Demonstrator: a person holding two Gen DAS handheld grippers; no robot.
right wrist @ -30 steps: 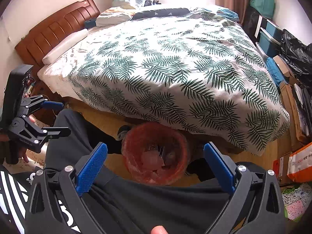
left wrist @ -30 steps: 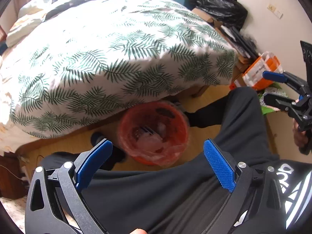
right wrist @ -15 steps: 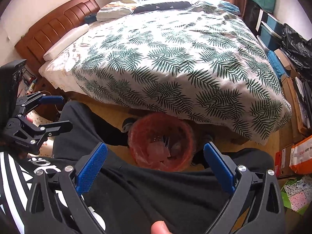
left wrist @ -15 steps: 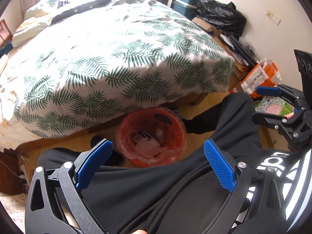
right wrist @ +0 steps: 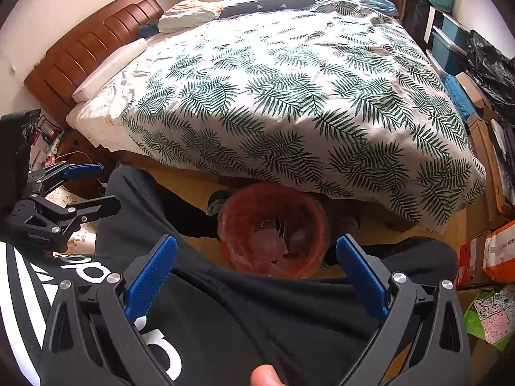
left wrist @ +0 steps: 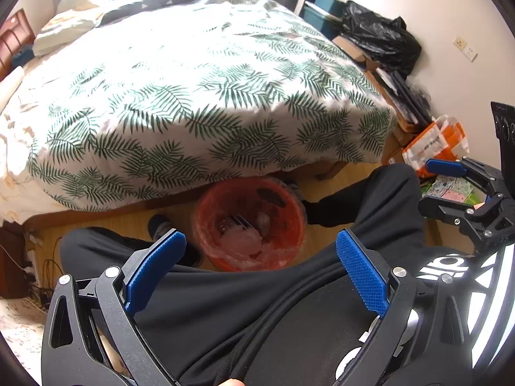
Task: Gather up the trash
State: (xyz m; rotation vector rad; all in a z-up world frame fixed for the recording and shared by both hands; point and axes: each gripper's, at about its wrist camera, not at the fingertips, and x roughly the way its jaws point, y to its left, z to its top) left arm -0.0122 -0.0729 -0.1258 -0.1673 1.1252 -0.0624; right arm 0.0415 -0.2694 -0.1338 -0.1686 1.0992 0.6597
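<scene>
A red waste bin [left wrist: 249, 225] [right wrist: 273, 228] lined with a thin plastic bag stands on the wooden floor at the bed's edge, between the person's legs. Crumpled pale wrappers and a dark scrap lie inside it. My left gripper [left wrist: 260, 257] hangs open above the person's lap, nothing between its blue pads. My right gripper [right wrist: 256, 262] is open too and holds nothing. Each gripper shows in the other's view: the right gripper [left wrist: 450, 181] at the right edge, the left gripper [right wrist: 96, 185] at the left edge.
A bed with a fern-print duvet [right wrist: 289, 96] fills the far side, its wooden headboard [right wrist: 87, 48] on the left. Black bags [left wrist: 379, 38], boxes and an orange-white parcel [left wrist: 434, 141] crowd the right wall. The person's black trousers [left wrist: 225, 302] fill the foreground. Cables [left wrist: 42, 273] lie at the left.
Both grippers have risen and pulled back toward the person's body, so the bin sits lower in the views and more lap and shirt show. Both stayed open.
</scene>
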